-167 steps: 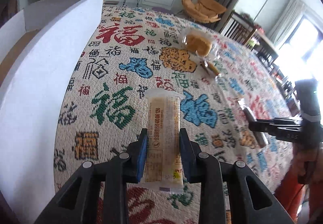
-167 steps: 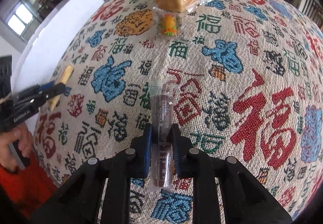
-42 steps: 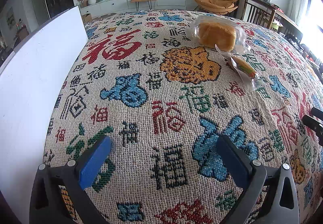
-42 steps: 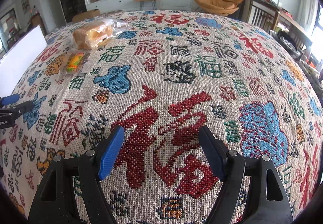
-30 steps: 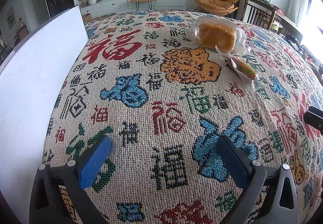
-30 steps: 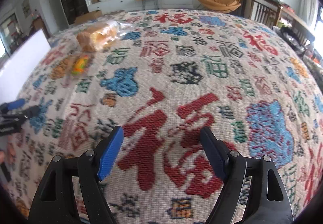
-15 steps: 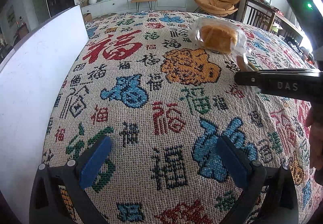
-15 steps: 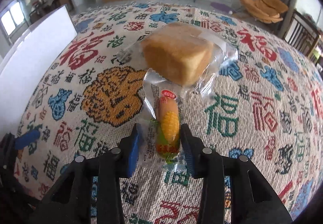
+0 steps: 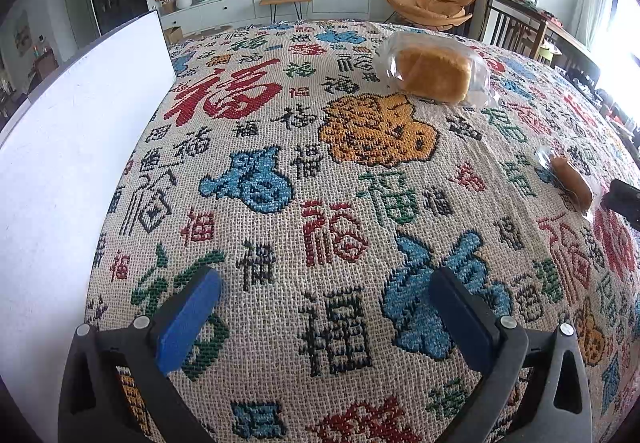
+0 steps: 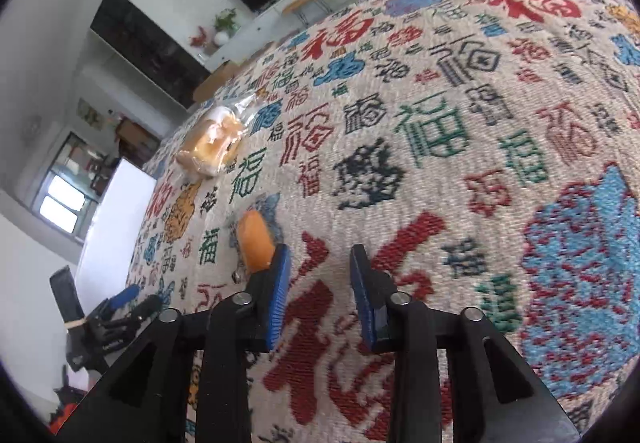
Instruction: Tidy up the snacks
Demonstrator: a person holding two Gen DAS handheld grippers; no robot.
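A wrapped bread loaf lies at the far right of the patterned tablecloth; it also shows in the right wrist view. A small orange corn-shaped snack in clear wrap lies at the right. In the right wrist view this snack lies just outside the left finger of my right gripper, which is open with nothing between its pads. My left gripper is open wide and empty above the cloth.
A tall white box wall stands along the left edge of the table, also seen in the right wrist view. The left gripper's body shows at lower left of the right wrist view. Chairs stand beyond the table's far right.
My right gripper had the corn snack between its fingers, pulled it back toward the near right, and now it lies outside the left finger. The left gripper has not moved.
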